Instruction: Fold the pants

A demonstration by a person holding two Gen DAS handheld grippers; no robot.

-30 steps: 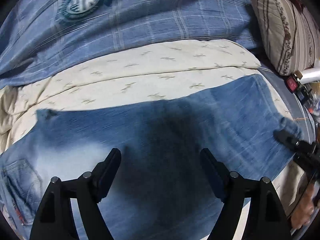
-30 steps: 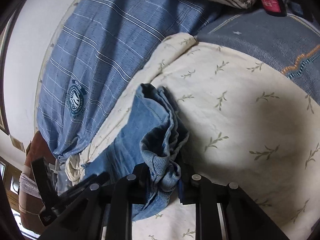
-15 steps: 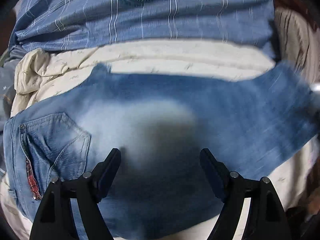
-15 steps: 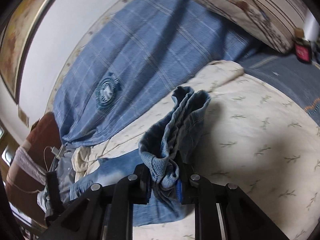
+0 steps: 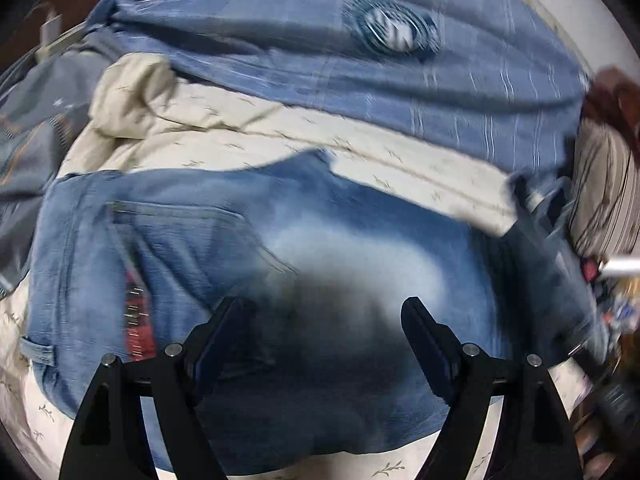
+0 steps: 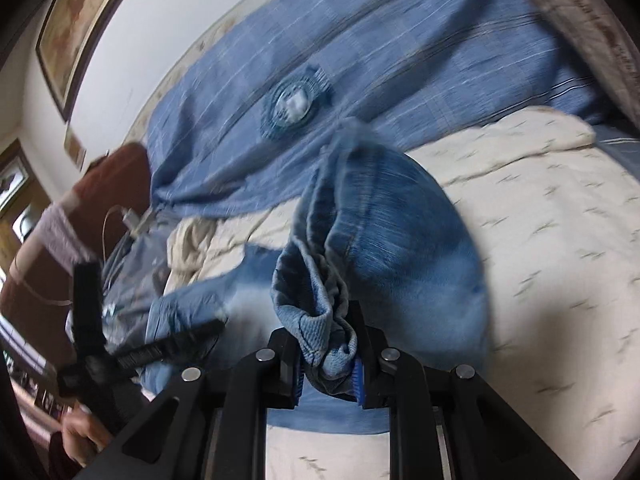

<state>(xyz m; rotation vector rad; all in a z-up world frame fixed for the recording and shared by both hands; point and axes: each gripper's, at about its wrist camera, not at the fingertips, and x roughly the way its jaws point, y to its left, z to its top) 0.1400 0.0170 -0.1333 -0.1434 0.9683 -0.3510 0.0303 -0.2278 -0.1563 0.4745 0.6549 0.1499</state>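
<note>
Blue jeans [image 5: 280, 248] lie on a cream leaf-print sheet [image 5: 248, 132], with a back pocket and red label at the left. My left gripper [image 5: 324, 320] is open and empty, hovering just above the jeans' seat. My right gripper [image 6: 328, 360] is shut on the bunched leg hems of the jeans [image 6: 360, 248] and holds them lifted above the sheet [image 6: 560, 240], the legs curving over toward the waist. The left gripper also shows in the right wrist view [image 6: 132, 344], low at the left, and the right gripper shows blurred at the right edge of the left wrist view [image 5: 536, 224].
A blue plaid blanket with a round emblem [image 5: 396, 32] lies behind the sheet. A striped pillow [image 5: 604, 184] sits at the right. A brown chair or headboard [image 6: 80, 216] and cables stand at the left beside a white wall.
My right gripper has lifted the leg hems higher and carried them left toward the waist. My left gripper has shifted left along the jeans, bringing the back pocket and waistband into view.
</note>
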